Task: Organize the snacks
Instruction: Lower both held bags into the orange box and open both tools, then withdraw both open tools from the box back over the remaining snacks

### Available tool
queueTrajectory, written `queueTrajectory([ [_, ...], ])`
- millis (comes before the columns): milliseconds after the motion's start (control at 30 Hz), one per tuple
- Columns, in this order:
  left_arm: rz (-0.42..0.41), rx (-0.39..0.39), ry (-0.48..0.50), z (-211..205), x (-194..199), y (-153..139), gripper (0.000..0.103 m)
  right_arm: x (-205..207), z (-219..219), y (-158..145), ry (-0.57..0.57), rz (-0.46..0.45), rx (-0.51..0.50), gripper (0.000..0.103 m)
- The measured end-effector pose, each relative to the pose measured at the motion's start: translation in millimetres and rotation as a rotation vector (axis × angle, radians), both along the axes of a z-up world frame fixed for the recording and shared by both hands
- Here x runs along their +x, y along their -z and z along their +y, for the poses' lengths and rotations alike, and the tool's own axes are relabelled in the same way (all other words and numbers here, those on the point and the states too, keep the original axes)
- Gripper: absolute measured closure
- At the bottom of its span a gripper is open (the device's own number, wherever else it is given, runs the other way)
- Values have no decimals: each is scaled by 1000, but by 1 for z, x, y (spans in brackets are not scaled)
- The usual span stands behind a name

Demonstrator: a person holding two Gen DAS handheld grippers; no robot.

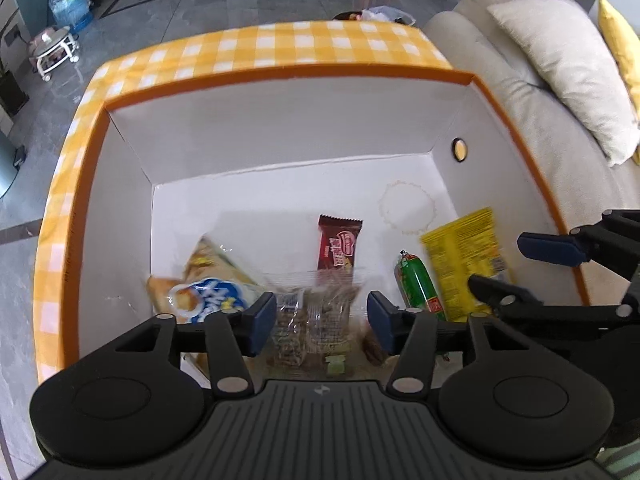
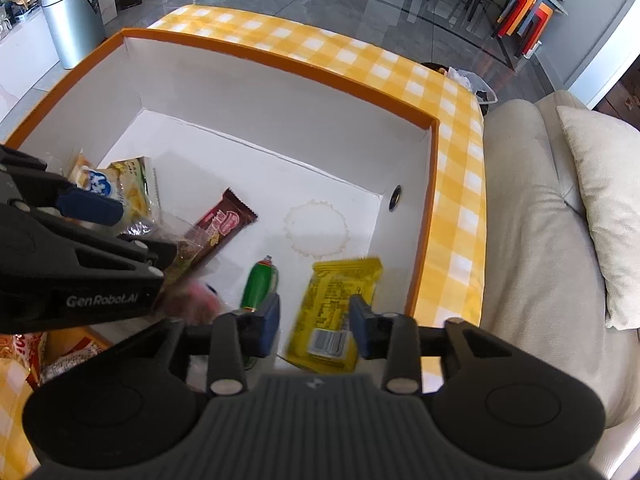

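A white box with an orange rim [image 1: 280, 76] [image 2: 280, 64] stands on a yellow checked cloth. On its floor lie a brown chocolate bar [image 1: 340, 248] [image 2: 224, 224], a green sausage stick [image 1: 418, 284] [image 2: 260, 284], a blue-and-white chip bag [image 1: 208, 296] [image 2: 100, 188] and a yellow packet [image 1: 464, 256] [image 2: 336, 308]. My left gripper [image 1: 322, 320] [image 2: 132, 232] is open over the box; a blurred clear packet of brown snacks [image 1: 312, 340] sits between its jaws, apart from the pads. My right gripper [image 2: 316, 320] [image 1: 520, 268] is open above the blurred yellow packet, its pads off it.
A beige sofa [image 1: 500, 92] [image 2: 532, 208] with a cushion [image 2: 604, 200] runs along the box's right side. More snack bags [image 2: 28, 356] lie on the cloth outside the box's near left corner. A metal bin [image 2: 76, 20] and a water bottle [image 1: 70, 0] stand on the floor beyond.
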State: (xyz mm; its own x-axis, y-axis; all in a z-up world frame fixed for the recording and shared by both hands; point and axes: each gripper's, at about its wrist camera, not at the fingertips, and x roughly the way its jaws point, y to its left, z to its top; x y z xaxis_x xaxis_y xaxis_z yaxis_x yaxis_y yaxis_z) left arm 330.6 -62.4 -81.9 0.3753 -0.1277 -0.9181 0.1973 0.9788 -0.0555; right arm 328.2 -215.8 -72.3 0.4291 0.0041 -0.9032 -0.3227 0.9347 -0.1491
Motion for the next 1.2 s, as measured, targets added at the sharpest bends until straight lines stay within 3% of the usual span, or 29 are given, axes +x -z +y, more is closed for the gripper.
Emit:
queueTrajectory([
  [267, -90, 7, -16, 12, -25, -28, 37, -16, -4, -22, 35, -50, 45, 39],
  [733, -339, 95, 42, 32, -113, -82, 35, -101, -13, -59, 116, -224, 173, 37],
  [967, -370, 75, 35, 45, -156, -91, 35, -153, -16, -73, 144, -293, 221, 36],
  [1200, -334, 39, -20, 65, -191, -87, 35, -204, -22, -71, 199, -331, 258, 34],
])
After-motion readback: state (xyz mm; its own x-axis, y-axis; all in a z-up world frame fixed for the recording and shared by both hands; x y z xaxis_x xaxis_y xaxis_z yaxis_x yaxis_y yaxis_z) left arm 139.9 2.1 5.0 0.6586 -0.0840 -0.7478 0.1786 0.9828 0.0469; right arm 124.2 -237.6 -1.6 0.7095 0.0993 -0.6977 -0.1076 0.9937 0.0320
